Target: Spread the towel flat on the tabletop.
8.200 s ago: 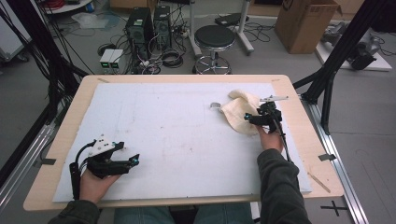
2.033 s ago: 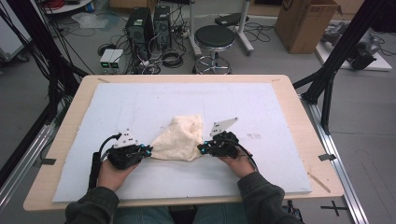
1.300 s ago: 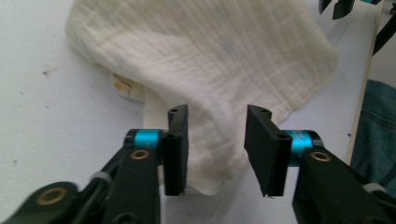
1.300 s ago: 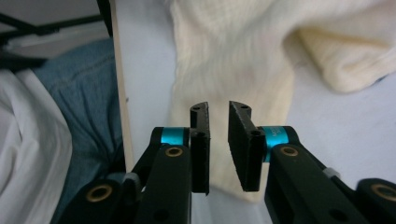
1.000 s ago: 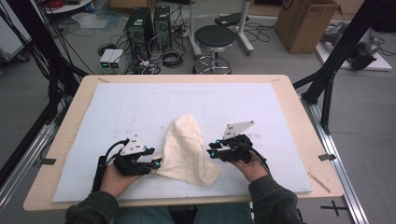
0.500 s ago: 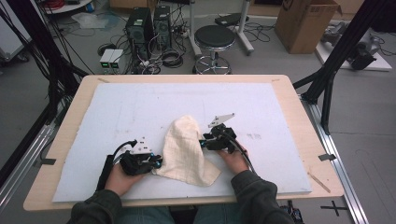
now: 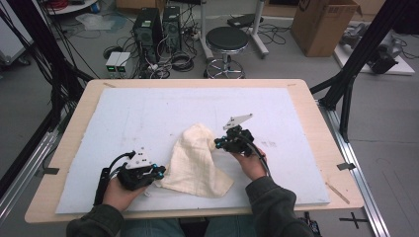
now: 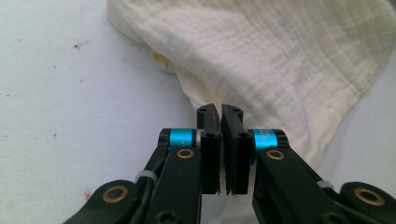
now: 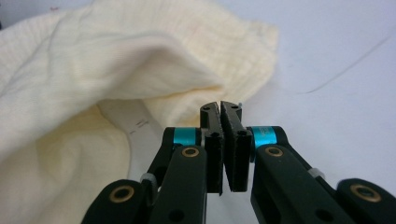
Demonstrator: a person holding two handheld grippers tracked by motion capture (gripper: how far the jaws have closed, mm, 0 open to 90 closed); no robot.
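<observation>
Both grippers, left gripper (image 7: pixel 157 173) and right gripper (image 7: pixel 219 144), are clenching edges of the cream crinkled cotton cloth (image 7: pixel 193 160), folding it; next, laying it flat

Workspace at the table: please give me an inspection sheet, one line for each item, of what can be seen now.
Surface: white mat on a wooden table; small dark specks on the mat in the left gripper view.
Job's things: cream cloth, crumpled, lying on the mat between the grippers; a white label shows in its fold.
Clutter: nothing seen on the mat.
Grippers: left gripper jaws shut at the cloth's edge; right gripper jaws shut at its upper fold; whether cloth is pinched, cannot tell.
Cables: black cable loops from the left gripper; another runs along the right hand.
Surroundings: stool, cardboard box, computer towers, floor cables.
</observation>
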